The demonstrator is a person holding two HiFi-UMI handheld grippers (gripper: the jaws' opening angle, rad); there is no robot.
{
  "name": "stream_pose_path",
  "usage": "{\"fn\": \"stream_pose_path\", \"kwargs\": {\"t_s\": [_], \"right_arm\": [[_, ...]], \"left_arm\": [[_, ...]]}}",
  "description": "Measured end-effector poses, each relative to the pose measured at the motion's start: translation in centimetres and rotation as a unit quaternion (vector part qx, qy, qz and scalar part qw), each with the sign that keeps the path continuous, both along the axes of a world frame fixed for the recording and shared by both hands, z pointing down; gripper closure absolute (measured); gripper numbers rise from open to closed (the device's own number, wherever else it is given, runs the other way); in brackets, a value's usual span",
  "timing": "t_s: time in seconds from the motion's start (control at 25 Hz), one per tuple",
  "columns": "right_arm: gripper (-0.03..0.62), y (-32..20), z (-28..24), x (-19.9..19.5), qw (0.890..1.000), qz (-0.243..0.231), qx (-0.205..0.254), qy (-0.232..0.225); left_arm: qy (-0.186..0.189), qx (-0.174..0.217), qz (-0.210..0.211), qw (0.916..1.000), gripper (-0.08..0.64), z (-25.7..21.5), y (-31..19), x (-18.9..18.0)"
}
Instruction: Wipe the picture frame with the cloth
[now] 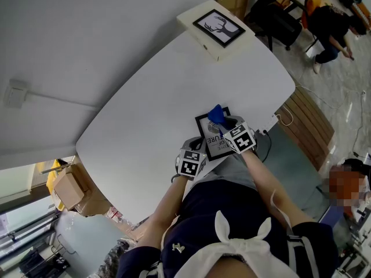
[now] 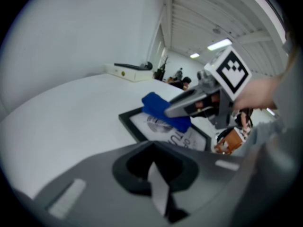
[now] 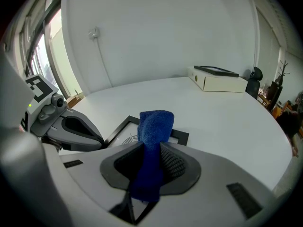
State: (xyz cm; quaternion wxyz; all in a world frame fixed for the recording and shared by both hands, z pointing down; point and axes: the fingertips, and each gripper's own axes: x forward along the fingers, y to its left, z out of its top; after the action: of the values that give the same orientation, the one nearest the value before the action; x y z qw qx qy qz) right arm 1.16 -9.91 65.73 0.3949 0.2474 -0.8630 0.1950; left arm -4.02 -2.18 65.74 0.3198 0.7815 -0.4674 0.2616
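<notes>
**At the bench's near edge, a cloth meets the glass**

Near the middle of the near edge of the white bench [image 1: 174, 80], a black picture frame [image 1: 214, 145] lies flat in front of the person. The right gripper [image 1: 222, 124] has its jaws clamped on a blue cloth [image 1: 216, 115], and the folded end rests on the frame's far part. The right gripper view shows the cloth running up between the ribbed pads and standing over the frame's top border. The left gripper [image 1: 194, 147] sits just beside the frame's left side. Its own view shows the jaws drawn narrow, with only a pale sliver between them. That view also shows grey print under the glass, half covered by the cloth. Only the head view takes in the far corner, where a second framed picture [image 1: 219, 28] lies on a cream box [image 1: 204, 45].
</notes>
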Motion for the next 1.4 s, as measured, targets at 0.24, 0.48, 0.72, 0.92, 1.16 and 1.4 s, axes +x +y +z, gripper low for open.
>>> {"fn": "stream_pose_path", "kwargs": {"t_s": [0.24,0.48,0.72,0.92,1.16,1.4], "right_arm": [[0.500,0.3,0.0,-0.5,1.000,-0.005,-0.005,-0.003],[0.500,0.6,0.0,-1.2,1.000,-0.012,-0.008,-0.002],[0.500,1.1,0.1,-1.9,1.000,-0.020,-0.011,-0.004],[0.500,1.6,0.1,-2.8,0.999,-0.027,-0.016,-0.010],[0.499,2.0,0.1,-3.7,0.999,-0.035,-0.021,-0.014],[0.500,2.5,0.2,-4.5,0.998,-0.044,-0.027,-0.019]], "left_arm": [[-0.002,0.002,0.000,1.0000,0.555,-0.1,0.0,-0.1],[0.003,0.000,0.000,1.0000,0.555,-0.1,0.1,-0.1],[0.002,0.000,0.002,1.0000,0.555,-0.1,0.0,0.0],[0.002,0.000,0.004,1.0000,0.555,-0.2,0.0,0.0],[0.005,0.000,0.003,1.0000,0.555,-0.1,0.0,0.0],[0.006,0.001,0.003,1.0000,0.555,0.0,0.0,0.0]]}}
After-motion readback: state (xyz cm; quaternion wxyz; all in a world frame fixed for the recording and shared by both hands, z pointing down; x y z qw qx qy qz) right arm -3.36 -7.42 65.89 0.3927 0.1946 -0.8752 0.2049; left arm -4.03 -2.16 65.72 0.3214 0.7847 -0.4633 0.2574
